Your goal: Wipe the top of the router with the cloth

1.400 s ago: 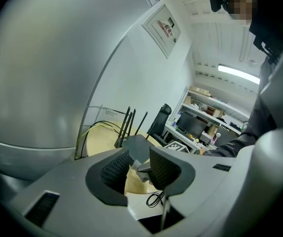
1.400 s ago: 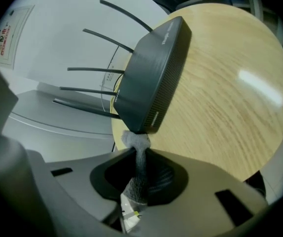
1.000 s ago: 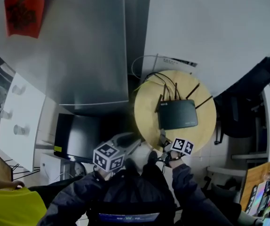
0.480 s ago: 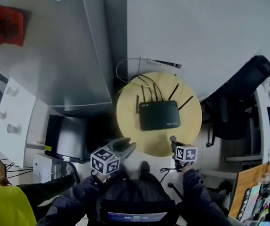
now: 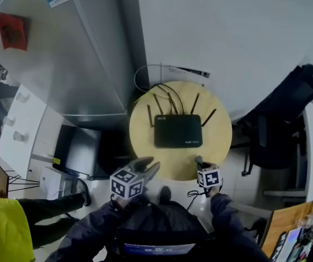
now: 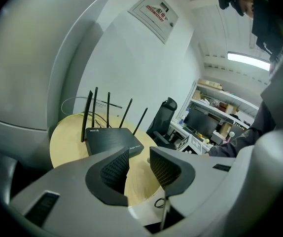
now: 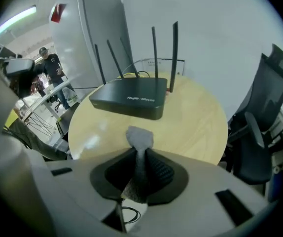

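At the near rim of the round worktop (image 5: 217, 146), the right tool (image 7: 141, 158), at about 5 o'clock, is clamped on a grey cloth (image 7: 140, 138) whose tuft pokes past the tips, seemingly clear of the wood. The left tool (image 6: 139, 163), at 7 o'clock, has its jaws apart and empty. Farther in, the black router (image 5: 178, 131) lies near the middle.
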